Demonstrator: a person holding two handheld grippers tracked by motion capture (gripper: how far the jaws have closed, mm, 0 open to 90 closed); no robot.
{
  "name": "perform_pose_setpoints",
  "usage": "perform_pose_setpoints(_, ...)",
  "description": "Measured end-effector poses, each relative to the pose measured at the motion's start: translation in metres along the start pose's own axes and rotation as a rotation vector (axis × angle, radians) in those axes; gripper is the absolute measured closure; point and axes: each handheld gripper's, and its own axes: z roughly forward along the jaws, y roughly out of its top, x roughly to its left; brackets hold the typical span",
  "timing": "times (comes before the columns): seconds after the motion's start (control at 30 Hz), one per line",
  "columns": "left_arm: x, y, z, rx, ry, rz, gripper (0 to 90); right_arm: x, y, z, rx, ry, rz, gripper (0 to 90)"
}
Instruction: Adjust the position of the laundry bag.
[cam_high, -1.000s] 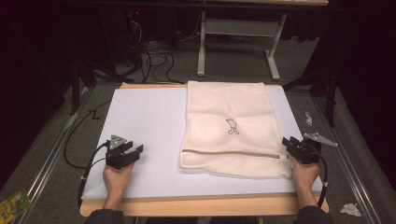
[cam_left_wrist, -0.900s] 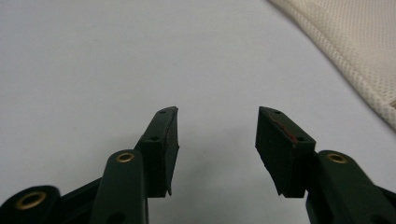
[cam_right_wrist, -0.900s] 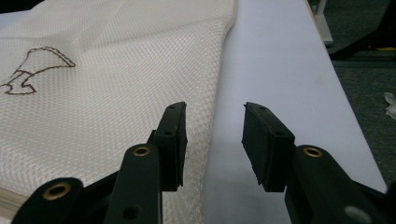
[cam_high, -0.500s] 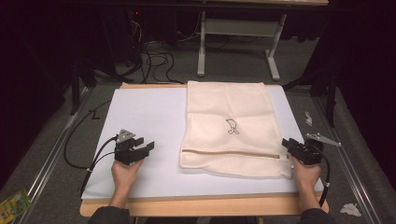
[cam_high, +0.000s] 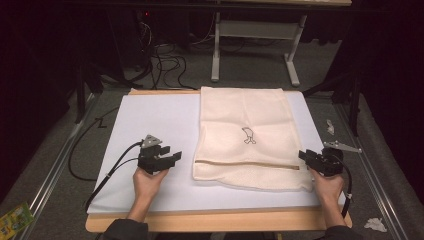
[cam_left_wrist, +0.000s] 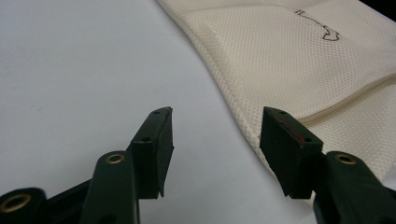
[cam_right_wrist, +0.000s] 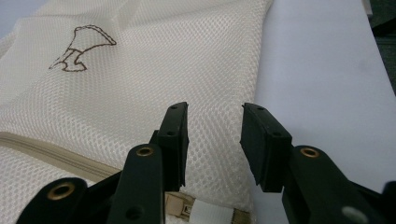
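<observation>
Cream mesh laundry bag (cam_high: 250, 140) lies flat on the right half of the white table sheet (cam_high: 150, 120), with its far edge near the back of the sheet and its near edge close to the person's side. A small dark embroidered figure (cam_high: 247, 135) sits near the bag's middle, and a tan zipper line (cam_high: 245, 163) runs across the bag's lower part from its left side to its right. In the right gripper view the weave of the mesh and the same figure (cam_right_wrist: 81, 49) show clearly, and the zipper's end, with a pale tab, lies just under the jaws.

The right gripper (cam_high: 311, 158) is at the bag's right edge, level with the zipper's end; its jaws are spread, with mesh showing in the gap between them (cam_right_wrist: 215, 140), and the pads press on nothing. The person's right hand (cam_high: 327, 182) holds it from the near side.

The left gripper (cam_high: 170, 159) is over bare white sheet, just beside the bag's left edge and apart from it. Its jaws have just been opening and now stand wide (cam_left_wrist: 215, 144), with nothing between them but the sheet, while the bag's seamed edge (cam_left_wrist: 224, 98) runs past its right jaw. The left hand (cam_high: 148, 181) grips it from below, and a black cable (cam_high: 107, 172) trails off to the left across the sheet.
</observation>
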Motion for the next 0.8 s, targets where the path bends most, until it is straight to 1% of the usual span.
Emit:
perform_pose_setpoints(0.03, -0.003, 0.002, 0.002, 0.000, -0.010, -0.002, 44.5, 0.000, 0.000, 0.000, 0.002, 0.005, -0.003, 62.0)
perform_pose_setpoints(0.1, -0.007, 0.005, 0.006, 0.010, -0.010, 0.009, 44.5, 0.002, 0.000, 0.001, 0.011, 0.001, -0.002, 61.9)
perform_pose_setpoints(0.13, -0.009, 0.006, 0.008, 0.010, -0.021, 0.003, 44.5, 0.001, 0.001, 0.001, 0.011, 0.000, -0.011, 61.9)
perform_pose_setpoints(0.17, -0.010, 0.007, 0.011, 0.014, -0.031, -0.003, 44.4, 0.002, 0.001, 0.001, 0.013, -0.001, -0.011, 61.8)
perform_pose_setpoints(0.27, -0.013, 0.008, 0.014, 0.027, -0.025, 0.006, 44.2, 0.003, 0.001, 0.001, 0.020, -0.006, -0.013, 61.6)
perform_pose_setpoints(0.3, -0.016, 0.009, 0.017, 0.038, -0.033, 0.008, 44.0, 0.003, 0.001, 0.002, 0.033, -0.017, -0.022, 61.2)
perform_pose_setpoints(0.33, -0.017, 0.009, 0.019, 0.044, -0.036, 0.012, 43.8, 0.002, 0.001, 0.002, 0.038, -0.016, -0.020, 61.1)
perform_pose_setpoints(0.37, -0.021, 0.010, 0.023, 0.059, -0.035, 0.018, 43.6, 0.002, 0.000, 0.002, 0.040, -0.015, -0.017, 61.1)
perform_pose_setpoints(0.4, -0.021, 0.010, 0.023, 0.059, -0.035, 0.018, 43.6, 0.001, 0.000, 0.002, 0.040, -0.013, -0.019, 61.1)
perform_pose_setpoints(0.43, -0.023, 0.011, 0.027, 0.072, -0.047, 0.018, 43.5, 0.001, 0.000, 0.002, 0.039, -0.012, -0.013, 61.1)
perform_pose_setpoints(0.5, -0.025, 0.013, 0.031, 0.090, -0.048, 0.022, 43.3, 0.000, 0.000, 0.002, 0.045, -0.017, -0.012, 61.1)
perform_pose_setpoints(0.53, -0.025, 0.013, 0.031, 0.090, -0.048, 0.022, 43.4, 0.000, 0.000, 0.002, 0.045, -0.017, -0.012, 61.1)
perform_pose_setpoints(0.57, -0.027, 0.014, 0.034, 0.105, -0.053, 0.022, 43.4, -0.001, 0.000, 0.002, 0.050, -0.018, -0.011, 61.0)
perform_pose_setpoints(0.6, -0.029, 0.014, 0.037, 0.121, -0.053, 0.024, 43.4, -0.001, -0.001, 0.002, 0.055, -0.023, -0.013, 60.9)
perform_pose_setpoints(0.63, -0.032, 0.015, 0.043, 0.148, -0.053, 0.028, 43.4, -0.003, -0.001, 0.003, 0.066, -0.024, -0.011, 60.7)
perform_pose_setpoints(0.67, -0.033, 0.015, 0.046, 0.156, -0.048, 0.027, 43.4, -0.003, -0.002, 0.003, 0.069, -0.021, -0.005, 60.7)
perform_pose_setpoints(0.73, -0.034, 0.015, 0.050, 0.153, -0.035, 0.020, 43.7, -0.005, -0.002, 0.004, 0.078, -0.021, -0.006, 60.5)
perform_pose_setpoints(0.8, -0.034, 0.014, 0.054, 0.157, -0.032, 0.013, 43.7, -0.005, -0.003, 0.006, 0.080, -0.018, -0.003, 60.4)
